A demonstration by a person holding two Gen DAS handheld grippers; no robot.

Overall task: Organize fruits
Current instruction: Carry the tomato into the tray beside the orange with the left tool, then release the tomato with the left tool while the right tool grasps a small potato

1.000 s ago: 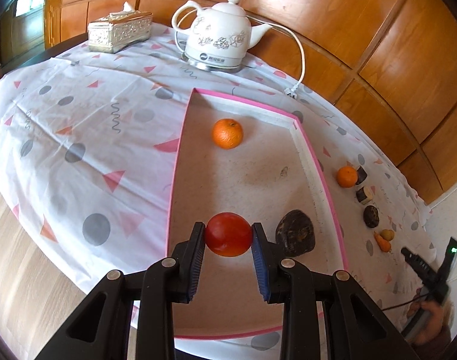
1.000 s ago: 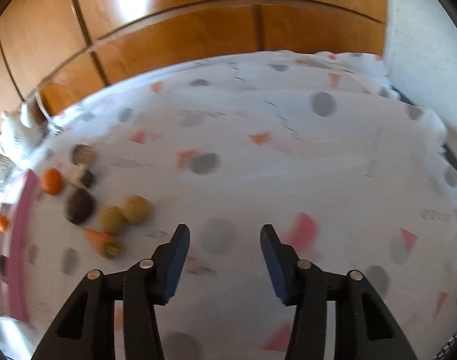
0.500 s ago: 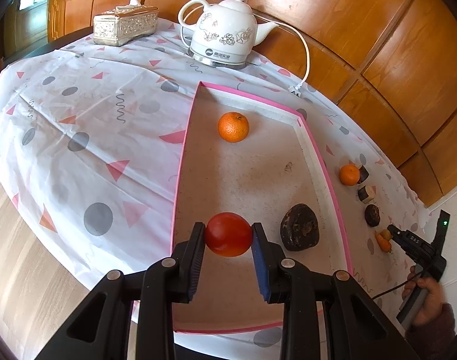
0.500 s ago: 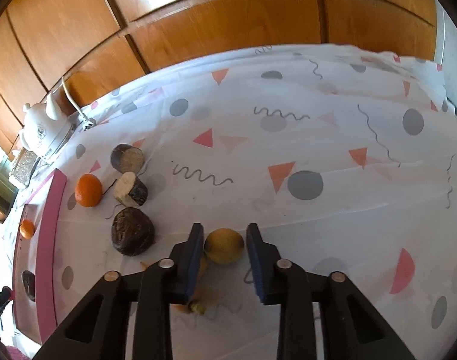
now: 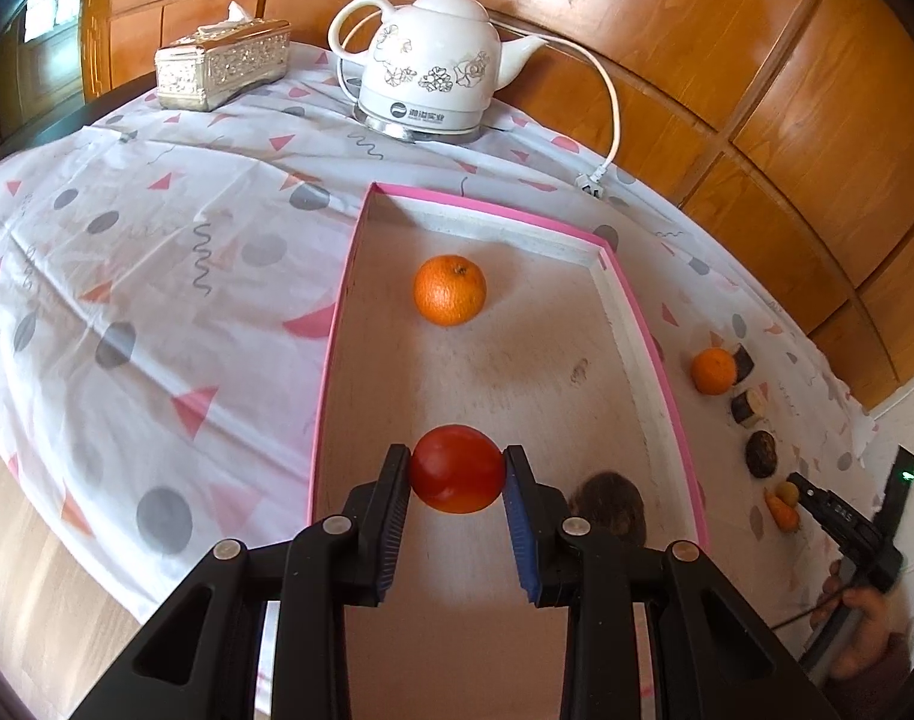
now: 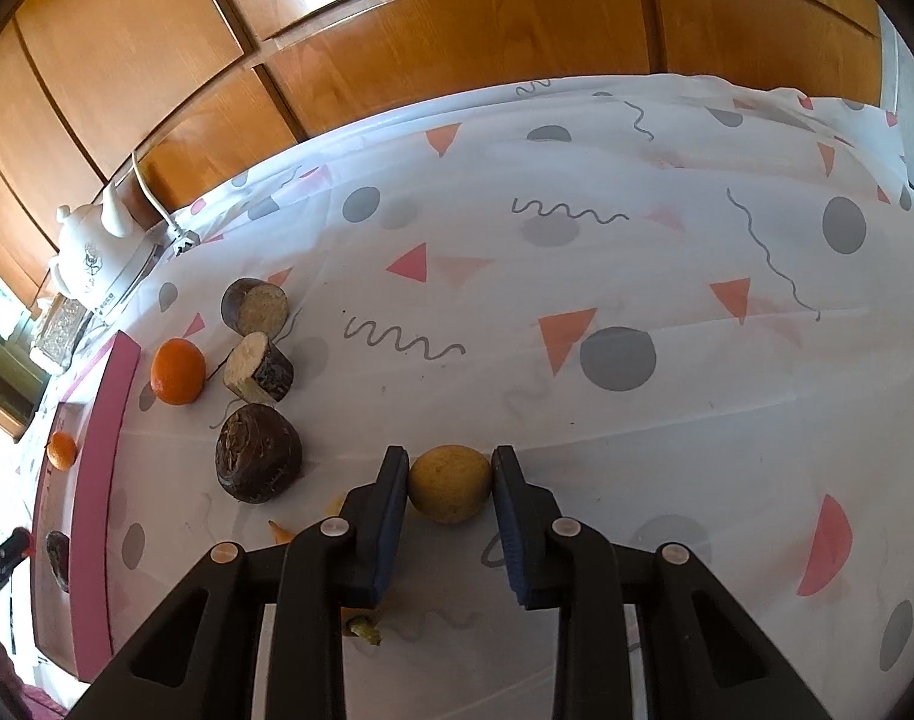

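My left gripper is shut on a red tomato-like fruit and holds it over the near part of the pink-rimmed tray. An orange and a dark brown lump lie in the tray. My right gripper is shut on a yellow round fruit on the tablecloth. Beside it lie a dark brown root, two cut brown pieces, an orange and a carrot, partly hidden by my fingers.
A white electric kettle with its cord and a silver tissue box stand behind the tray. Wooden wall panels close off the far side. The tablecloth stretches to the right of the loose fruits.
My left gripper moved forward along the tray with the red fruit. My right gripper swung toward the loose fruits and closed on the yellow fruit.
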